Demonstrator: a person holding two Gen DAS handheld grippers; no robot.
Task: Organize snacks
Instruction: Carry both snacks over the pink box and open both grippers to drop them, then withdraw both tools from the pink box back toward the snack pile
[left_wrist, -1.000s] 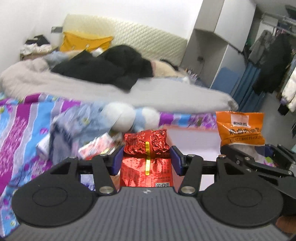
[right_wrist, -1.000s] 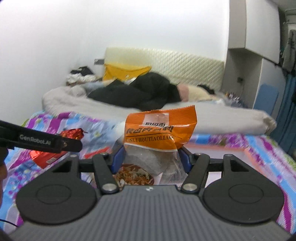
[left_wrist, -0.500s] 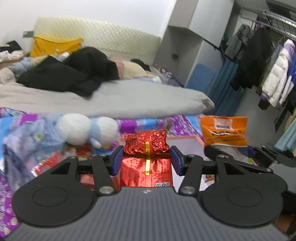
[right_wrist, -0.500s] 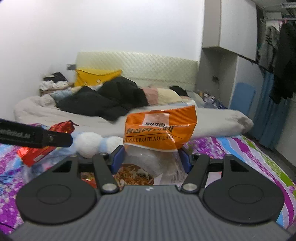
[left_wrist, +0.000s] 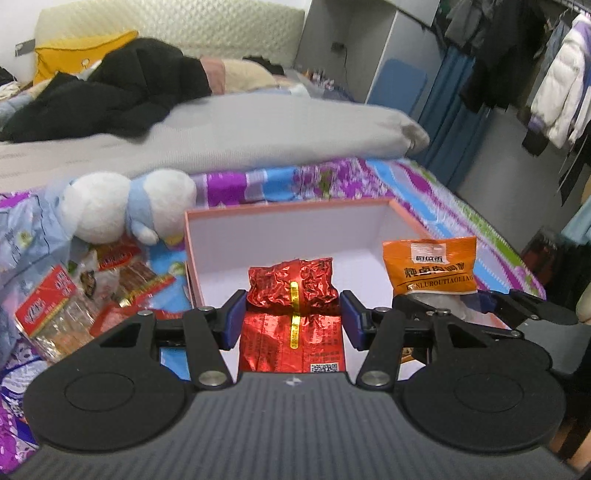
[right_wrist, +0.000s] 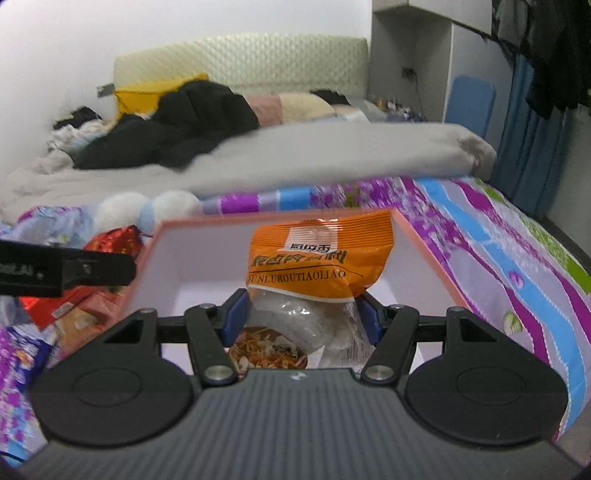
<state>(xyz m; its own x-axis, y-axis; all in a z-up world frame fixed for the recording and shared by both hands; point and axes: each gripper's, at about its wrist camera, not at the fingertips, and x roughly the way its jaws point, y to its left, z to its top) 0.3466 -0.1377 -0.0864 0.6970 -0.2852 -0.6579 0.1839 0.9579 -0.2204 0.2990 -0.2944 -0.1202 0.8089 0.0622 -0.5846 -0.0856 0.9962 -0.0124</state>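
Observation:
My left gripper (left_wrist: 292, 314) is shut on a red foil packet (left_wrist: 291, 288) with a gold strip, held over the near part of an open pink-rimmed box (left_wrist: 280, 212) with a white inside. To its right, my right gripper (left_wrist: 441, 301) carries an orange snack bag (left_wrist: 430, 269). In the right wrist view my right gripper (right_wrist: 300, 314) is shut on that orange bag (right_wrist: 317, 258), upright over the same box (right_wrist: 207, 221). The left gripper's finger (right_wrist: 74, 271) and the red packet (right_wrist: 114, 240) show at the left.
The box lies on a purple and blue patterned bedspread (left_wrist: 424, 184). Several snack packs (left_wrist: 51, 310) lie left of the box beside a white and blue plush toy (left_wrist: 125, 206). A grey duvet (left_wrist: 221, 136) and dark clothes lie behind. Hanging clothes (left_wrist: 554, 74) stand at the right.
Both grippers have swung right and sunk with their packets. The open box, barely seen before, now lies right beneath them. The grips are unchanged.

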